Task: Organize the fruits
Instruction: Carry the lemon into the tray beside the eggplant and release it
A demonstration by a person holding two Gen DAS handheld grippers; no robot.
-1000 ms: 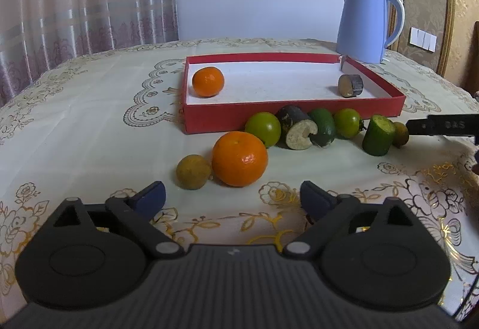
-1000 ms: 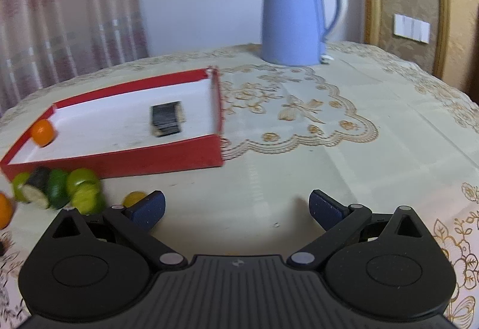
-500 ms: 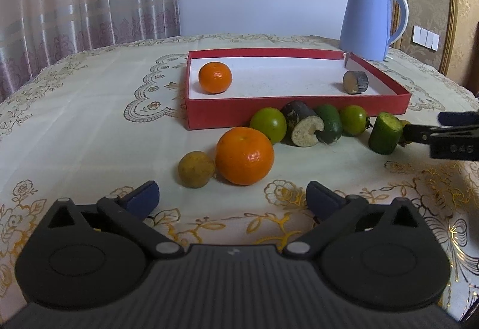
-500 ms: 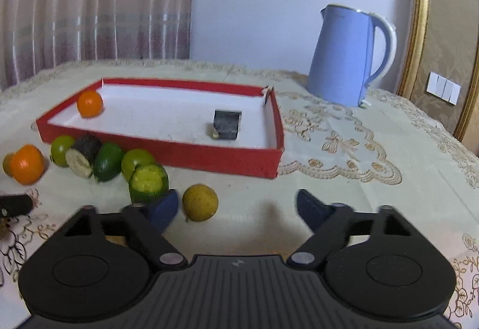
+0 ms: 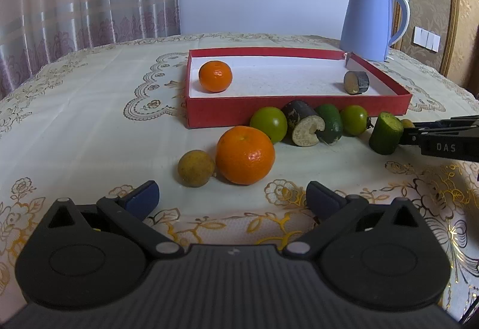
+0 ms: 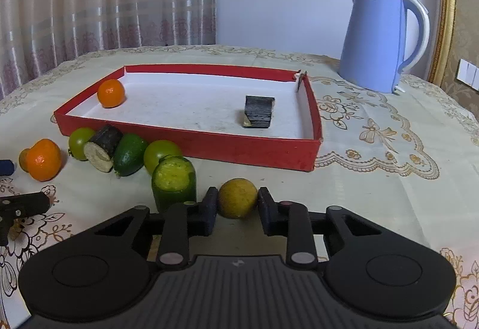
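A red tray [image 5: 299,112] holds a small orange [image 5: 215,76] and a dark cut piece [image 5: 356,82]. In front of it lie a big orange [image 5: 245,154], a brownish round fruit [image 5: 196,168], green fruits [image 5: 268,124], a dark cut piece [image 5: 304,127] and a cut cucumber piece [image 5: 385,133]. My left gripper [image 5: 232,198] is open just short of the big orange. My right gripper [image 6: 236,206] is shut on a small yellow fruit [image 6: 237,198] on the cloth, beside the cucumber piece [image 6: 174,180].
A blue kettle [image 6: 381,38] stands at the back right, behind the tray [image 6: 191,146]. The round table carries an embroidered cream cloth [image 5: 89,119]. Curtains hang at the left. The left gripper's finger [image 6: 21,206] shows at the left edge of the right wrist view.
My right gripper swung left towards the fruits, moved onto the small yellow fruit and closed on it. My left gripper shifted slightly, still open before the big orange.
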